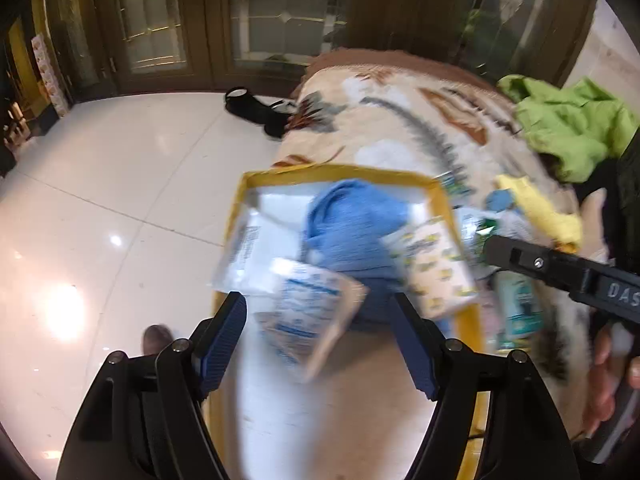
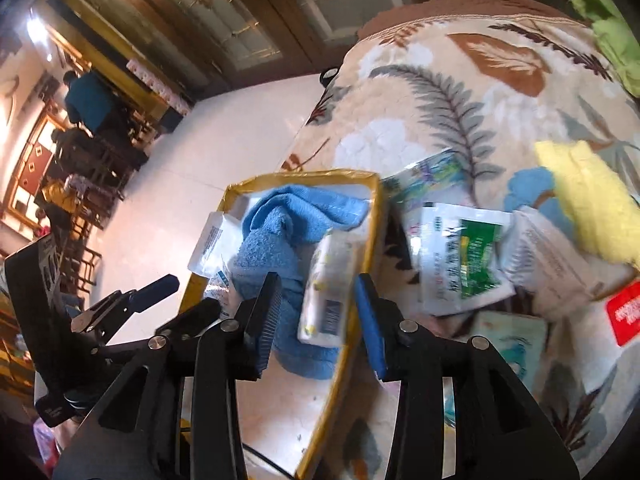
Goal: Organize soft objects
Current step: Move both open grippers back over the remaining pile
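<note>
A yellow-rimmed box (image 1: 340,170) (image 2: 304,178) lies on a leaf-patterned blanket. In it are a blue towel (image 1: 356,224) (image 2: 288,220), a clear white packet (image 1: 244,248) (image 2: 208,240) and a yellow-patterned tissue pack (image 1: 436,268) (image 2: 326,292). My left gripper (image 1: 320,328) is open over the box, with a blurred blue-printed packet (image 1: 308,312) loose between its fingers. My right gripper (image 2: 316,304) is open above the tissue pack and the box's right rim. A yellow cloth (image 1: 536,208) (image 2: 588,204) and a green garment (image 1: 568,120) (image 2: 612,36) lie on the blanket.
More packets lie right of the box: a green-and-white one (image 2: 464,256), a white one (image 2: 548,264), a teal one (image 2: 508,344) (image 1: 520,308) and a red one (image 2: 626,312). The blanket (image 1: 400,120) (image 2: 460,92) ends at a glossy tiled floor (image 1: 120,200). Black footwear (image 1: 256,110) lies there.
</note>
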`<move>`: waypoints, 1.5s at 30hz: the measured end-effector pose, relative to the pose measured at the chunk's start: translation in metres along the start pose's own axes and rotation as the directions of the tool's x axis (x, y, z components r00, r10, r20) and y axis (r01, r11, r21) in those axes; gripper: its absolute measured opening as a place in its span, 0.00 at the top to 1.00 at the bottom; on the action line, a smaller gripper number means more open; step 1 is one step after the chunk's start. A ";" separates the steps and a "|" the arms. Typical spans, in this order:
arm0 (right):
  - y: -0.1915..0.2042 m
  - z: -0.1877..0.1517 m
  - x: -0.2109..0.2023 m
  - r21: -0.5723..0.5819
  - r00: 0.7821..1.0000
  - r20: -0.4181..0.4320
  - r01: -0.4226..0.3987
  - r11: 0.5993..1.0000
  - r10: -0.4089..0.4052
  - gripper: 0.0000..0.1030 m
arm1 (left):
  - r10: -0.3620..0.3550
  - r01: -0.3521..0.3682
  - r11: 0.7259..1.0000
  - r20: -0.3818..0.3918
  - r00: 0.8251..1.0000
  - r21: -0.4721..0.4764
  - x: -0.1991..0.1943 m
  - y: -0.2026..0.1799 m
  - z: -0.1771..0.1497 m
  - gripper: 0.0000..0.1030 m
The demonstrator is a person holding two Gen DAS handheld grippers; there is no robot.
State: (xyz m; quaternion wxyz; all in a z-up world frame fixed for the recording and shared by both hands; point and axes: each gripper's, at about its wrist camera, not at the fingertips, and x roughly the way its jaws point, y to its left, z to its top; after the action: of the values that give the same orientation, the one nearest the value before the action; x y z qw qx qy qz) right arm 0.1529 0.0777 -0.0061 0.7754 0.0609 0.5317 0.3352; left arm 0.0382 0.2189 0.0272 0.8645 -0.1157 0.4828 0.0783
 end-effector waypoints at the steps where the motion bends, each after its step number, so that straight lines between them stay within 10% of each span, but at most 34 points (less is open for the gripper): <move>1: -0.005 -0.002 -0.008 0.009 1.000 0.010 -0.009 1.000 0.009 0.63 | -0.025 0.025 1.000 0.004 1.000 -0.004 -0.004 -0.005 0.001 0.26; 17: -0.100 -0.069 -0.094 0.134 0.997 0.066 0.025 0.991 -0.034 0.63 | -0.151 0.158 0.974 -0.056 0.987 0.160 0.001 -0.119 -0.012 0.25; 45: -0.130 -0.080 -0.068 0.209 1.000 -0.013 0.020 0.978 -0.017 0.63 | -0.114 0.114 0.993 -0.306 0.945 -0.018 0.073 -0.151 0.011 0.25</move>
State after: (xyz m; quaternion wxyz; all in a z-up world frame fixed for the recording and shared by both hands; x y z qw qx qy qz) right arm 0.1282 -0.0827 -0.0458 0.7650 0.1352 0.5686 0.2706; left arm 0.1227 0.0789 -0.0102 0.7822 -0.1543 0.6036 0.0093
